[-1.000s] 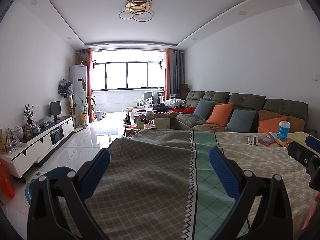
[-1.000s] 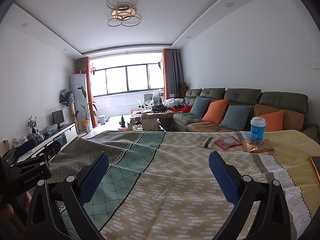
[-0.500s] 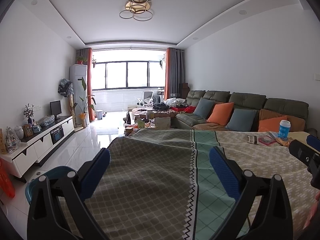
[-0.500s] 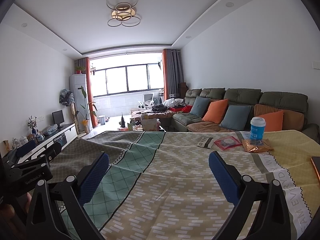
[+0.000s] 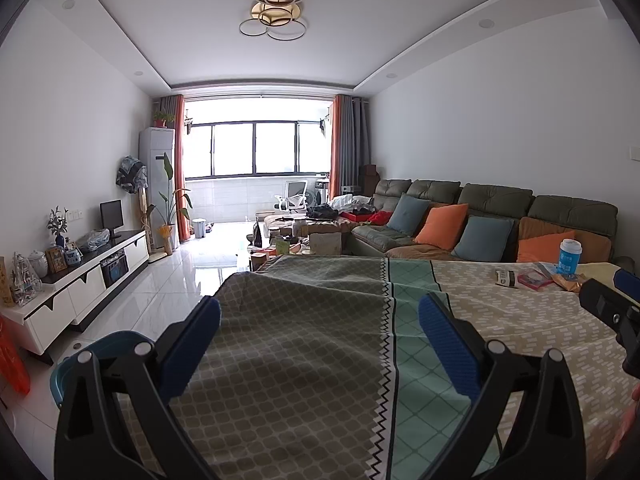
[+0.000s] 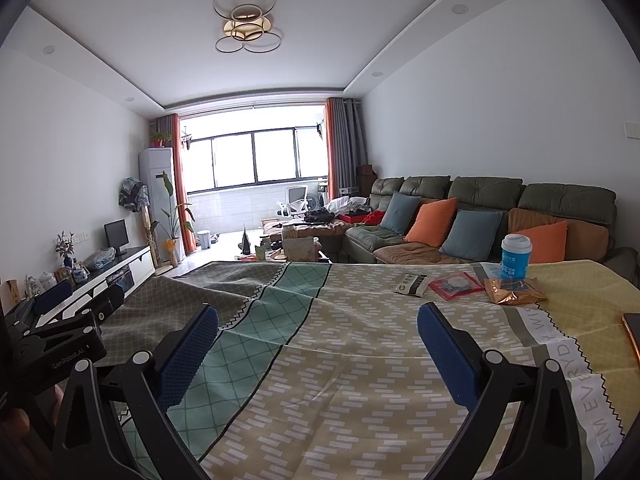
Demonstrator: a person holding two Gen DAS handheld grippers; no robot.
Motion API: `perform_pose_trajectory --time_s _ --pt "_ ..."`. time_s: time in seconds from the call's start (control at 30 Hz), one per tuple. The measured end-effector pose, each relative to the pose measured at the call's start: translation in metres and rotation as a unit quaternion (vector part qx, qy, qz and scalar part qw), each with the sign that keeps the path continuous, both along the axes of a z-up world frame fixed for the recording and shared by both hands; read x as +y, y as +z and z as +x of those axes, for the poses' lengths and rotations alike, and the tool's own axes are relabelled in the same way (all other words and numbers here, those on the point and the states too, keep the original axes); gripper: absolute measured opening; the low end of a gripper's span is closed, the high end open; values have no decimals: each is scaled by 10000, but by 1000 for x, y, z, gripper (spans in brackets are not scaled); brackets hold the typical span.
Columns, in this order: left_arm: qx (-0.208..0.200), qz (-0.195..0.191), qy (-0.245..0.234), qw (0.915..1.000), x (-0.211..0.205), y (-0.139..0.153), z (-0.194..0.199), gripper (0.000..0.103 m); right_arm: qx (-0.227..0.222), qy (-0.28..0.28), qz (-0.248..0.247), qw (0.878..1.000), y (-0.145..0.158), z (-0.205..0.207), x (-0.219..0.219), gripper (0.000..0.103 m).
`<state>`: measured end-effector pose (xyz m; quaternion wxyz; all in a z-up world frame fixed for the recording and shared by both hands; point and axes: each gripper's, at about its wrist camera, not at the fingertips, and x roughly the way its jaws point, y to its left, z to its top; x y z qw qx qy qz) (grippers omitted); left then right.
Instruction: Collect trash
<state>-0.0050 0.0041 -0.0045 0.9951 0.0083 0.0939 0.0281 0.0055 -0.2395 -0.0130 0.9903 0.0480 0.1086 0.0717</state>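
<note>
Trash lies at the far right of a cloth-covered table (image 6: 360,360): a blue paper cup (image 6: 516,256) with a white lid, an orange foil wrapper (image 6: 514,291), a red packet (image 6: 456,286) and a small black-and-white wrapper (image 6: 411,283). The left wrist view shows the same cup (image 5: 568,257) and wrappers (image 5: 528,279) far to the right. My right gripper (image 6: 318,322) is open, hovering over the cloth well short of the trash. My left gripper (image 5: 319,312) is open over the grey-green part of the cloth, empty.
A blue bin (image 5: 92,356) stands on the floor left of the table. A sofa (image 6: 480,216) with orange and blue cushions runs behind the table. A white TV cabinet (image 5: 80,284) lines the left wall. An orange-edged flat object (image 6: 632,332) lies at the table's right edge.
</note>
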Motion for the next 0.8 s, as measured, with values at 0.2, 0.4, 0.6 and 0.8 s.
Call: perform_pose_trajectory --time_s 0.2,0.4,0.6,0.8 --pt "3 -7 5 10000 1 -1 -1 99 -10 9 -3 10000 0 0 0 99" --pt "7 -3 -5 10000 1 0 0 99 -11 8 2 10000 0 0 0 99" --pt "6 -3 -1 10000 1 0 0 99 -14 7 0 10000 0 0 0 99" --pt "19 -4 0 10000 2 0 -1 99 2 16 -1 10000 0 1 0 99"
